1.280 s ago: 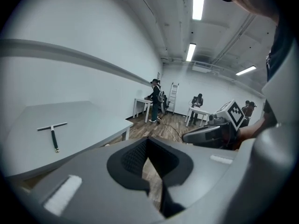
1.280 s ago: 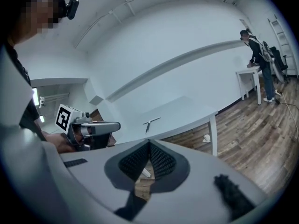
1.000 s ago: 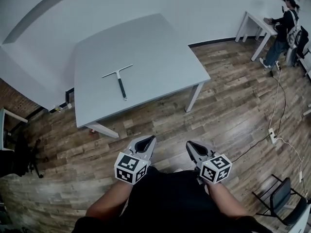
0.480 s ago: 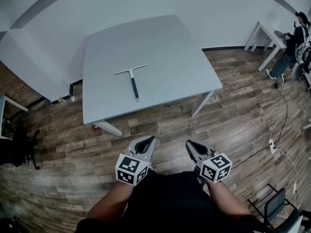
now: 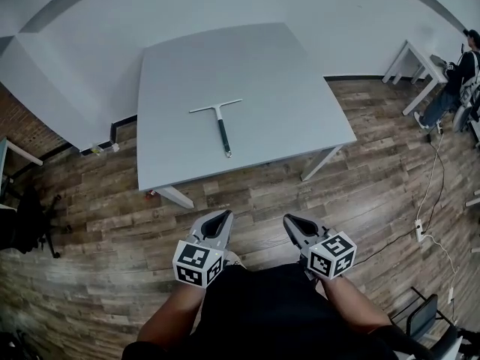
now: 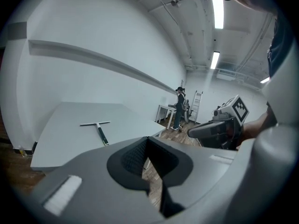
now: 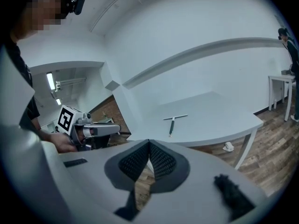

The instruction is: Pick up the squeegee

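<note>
The squeegee [image 5: 220,124] lies flat on the grey table [image 5: 300,73], its blade at the far end and its dark handle pointing toward me. It also shows in the left gripper view, squeegee [image 6: 98,129], and in the right gripper view, squeegee [image 7: 172,122]. My left gripper [image 5: 218,217] and right gripper [image 5: 292,221] are held side by side over the wooden floor, well short of the table's near edge. Both are shut with nothing between the pads. Each gripper view shows its own jaws closed, left gripper [image 6: 147,141] and right gripper [image 7: 149,145], and the other gripper beside it.
The table's white legs [image 5: 321,163] stand between me and the squeegee. A person [image 5: 461,73] stands at a small white table [image 5: 412,62] far right. A cable and power strip [image 5: 421,231] lie on the floor at right. A chair [image 5: 424,317] is at lower right, dark furniture [image 5: 26,223] at left.
The table and squeegee have drawn nearer and shifted toward the middle of the head view. Both grippers stayed shut, side by side in front of the body.
</note>
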`<control>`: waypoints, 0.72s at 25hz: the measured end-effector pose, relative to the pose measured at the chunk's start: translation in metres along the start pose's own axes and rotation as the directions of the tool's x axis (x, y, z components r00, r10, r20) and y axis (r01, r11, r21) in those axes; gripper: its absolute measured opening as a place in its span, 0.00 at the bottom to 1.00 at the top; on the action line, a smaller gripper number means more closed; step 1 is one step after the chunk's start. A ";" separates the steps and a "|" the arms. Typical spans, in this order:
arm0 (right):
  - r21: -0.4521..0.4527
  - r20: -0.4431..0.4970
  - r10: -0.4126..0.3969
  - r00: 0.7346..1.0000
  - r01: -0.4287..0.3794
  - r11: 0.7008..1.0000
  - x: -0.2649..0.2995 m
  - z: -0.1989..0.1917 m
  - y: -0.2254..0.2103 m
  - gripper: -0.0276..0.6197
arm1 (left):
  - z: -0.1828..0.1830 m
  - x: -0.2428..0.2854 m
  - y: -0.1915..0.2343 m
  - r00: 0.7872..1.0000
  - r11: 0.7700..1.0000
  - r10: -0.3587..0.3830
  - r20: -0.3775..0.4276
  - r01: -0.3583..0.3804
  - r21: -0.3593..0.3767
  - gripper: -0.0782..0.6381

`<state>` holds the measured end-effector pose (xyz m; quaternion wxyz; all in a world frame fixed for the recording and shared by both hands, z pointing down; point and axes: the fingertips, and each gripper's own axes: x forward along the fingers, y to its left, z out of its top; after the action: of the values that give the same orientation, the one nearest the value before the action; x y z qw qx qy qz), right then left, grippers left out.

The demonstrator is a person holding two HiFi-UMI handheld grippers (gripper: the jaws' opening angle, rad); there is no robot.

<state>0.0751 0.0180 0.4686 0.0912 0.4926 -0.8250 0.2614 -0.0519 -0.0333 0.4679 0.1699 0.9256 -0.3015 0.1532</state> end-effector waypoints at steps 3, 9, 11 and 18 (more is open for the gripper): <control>-0.022 -0.011 0.002 1.000 -0.002 1.000 0.016 0.006 0.007 0.05 | 0.001 -0.006 0.017 1.000 1.000 0.006 0.011 -0.006 -0.012 0.12; -0.034 -0.009 0.002 1.000 -0.002 0.999 0.047 0.021 0.026 0.05 | 0.000 -0.019 0.048 1.000 1.000 0.019 0.021 -0.018 -0.020 0.12; -0.046 -0.004 0.011 1.000 -0.012 0.999 0.057 0.026 0.036 0.05 | 0.002 -0.023 0.057 0.999 1.000 0.020 0.036 -0.020 -0.021 0.12; -0.068 0.017 0.011 1.000 -0.010 0.998 0.078 0.040 0.054 0.05 | -0.004 -0.045 0.088 0.997 0.998 0.052 0.051 -0.050 -0.030 0.12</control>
<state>-0.0062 -0.0420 0.4485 0.0992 0.4871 -0.8368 0.2293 -0.1408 -0.0764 0.4737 0.1714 0.9187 -0.3315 0.1290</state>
